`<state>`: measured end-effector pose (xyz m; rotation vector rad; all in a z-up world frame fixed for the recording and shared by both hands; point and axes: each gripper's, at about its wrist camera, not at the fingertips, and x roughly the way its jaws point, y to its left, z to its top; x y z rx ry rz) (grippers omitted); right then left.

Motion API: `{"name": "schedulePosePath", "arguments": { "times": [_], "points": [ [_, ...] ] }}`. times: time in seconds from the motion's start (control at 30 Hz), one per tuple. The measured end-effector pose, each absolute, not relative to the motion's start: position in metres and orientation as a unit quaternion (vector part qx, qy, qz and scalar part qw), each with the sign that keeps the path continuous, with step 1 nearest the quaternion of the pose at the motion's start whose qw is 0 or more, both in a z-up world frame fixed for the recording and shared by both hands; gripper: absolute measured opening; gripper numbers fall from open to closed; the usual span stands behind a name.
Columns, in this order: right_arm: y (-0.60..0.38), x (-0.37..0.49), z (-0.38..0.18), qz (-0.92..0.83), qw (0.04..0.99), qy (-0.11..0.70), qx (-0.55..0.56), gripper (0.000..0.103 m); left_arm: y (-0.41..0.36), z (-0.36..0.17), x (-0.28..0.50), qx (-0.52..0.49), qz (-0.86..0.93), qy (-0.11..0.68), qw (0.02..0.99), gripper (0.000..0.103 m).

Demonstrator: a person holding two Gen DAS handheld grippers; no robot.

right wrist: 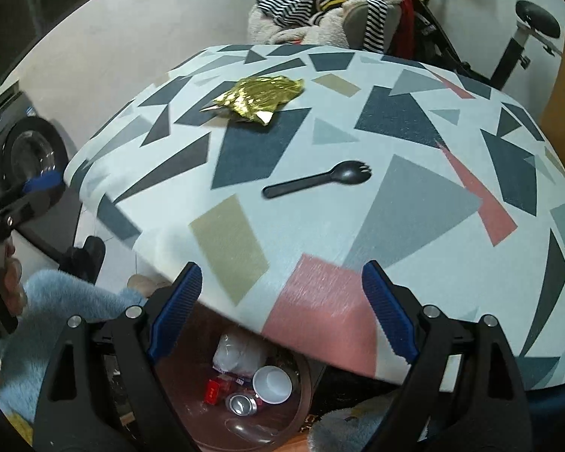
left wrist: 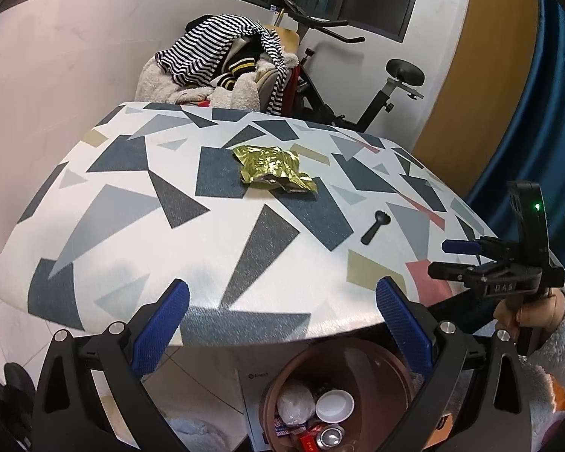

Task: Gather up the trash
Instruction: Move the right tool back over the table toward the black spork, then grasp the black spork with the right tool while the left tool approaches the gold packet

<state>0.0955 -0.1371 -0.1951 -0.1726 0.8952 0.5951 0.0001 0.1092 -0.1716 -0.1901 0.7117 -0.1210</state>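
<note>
right now both tools sit at the near edge of the table (right wrist: 414,203), above the trash bin (left wrist: 376,373), jaws spread and gripping nothing. two pieces are left on the table: the black spork (right wrist: 316,180) and, beyond it toward the far edge, the gold wrapper (right wrist: 260,100). the spork lies straight ahead of the right gripper (right wrist: 282,309), its long axis crosswise with tines to the right; the left gripper (left wrist: 282,320) is farther off, so the right one probably takes it.
</note>
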Motion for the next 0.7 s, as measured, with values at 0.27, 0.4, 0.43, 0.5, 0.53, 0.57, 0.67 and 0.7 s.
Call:
{"name": "schedulePosePath", "arguments": {
  "times": [0.27,0.4,0.43,0.5,0.53,0.57,0.67,0.7],
  "points": [
    [-0.134,0.124,-0.200,0.286,0.842,0.454,-0.061,0.085,0.122,-0.170,0.019,-0.107,-0.052,0.351,0.929,0.097],
    [-0.130,0.137,-0.204,0.283,0.838,0.465,-0.041,0.082,0.130,-0.166,0.026,-0.112,-0.049,0.347,0.930,0.097],
    [-0.129,0.142,-0.205,0.280,0.837,0.468,-0.034,0.081,0.131,-0.165,0.027,-0.113,-0.048,0.346,0.930,0.097],
    [-0.125,0.149,-0.206,0.277,0.837,0.472,-0.025,0.080,0.136,-0.165,0.028,-0.121,-0.047,0.343,0.930,0.097],
    [-0.122,0.153,-0.206,0.275,0.836,0.474,-0.020,0.079,0.138,-0.165,0.029,-0.124,-0.046,0.343,0.930,0.097],
    [-0.120,0.157,-0.207,0.274,0.836,0.475,-0.018,0.079,0.141,-0.165,0.029,-0.129,-0.046,0.342,0.930,0.097],
    [-0.113,0.168,-0.210,0.263,0.833,0.487,-0.013,0.075,0.147,-0.169,0.031,-0.141,-0.042,0.346,0.927,0.097],
    [-0.111,0.172,-0.211,0.257,0.831,0.494,-0.012,0.071,0.148,-0.170,0.031,-0.142,-0.041,0.346,0.926,0.097]
  ]
}}
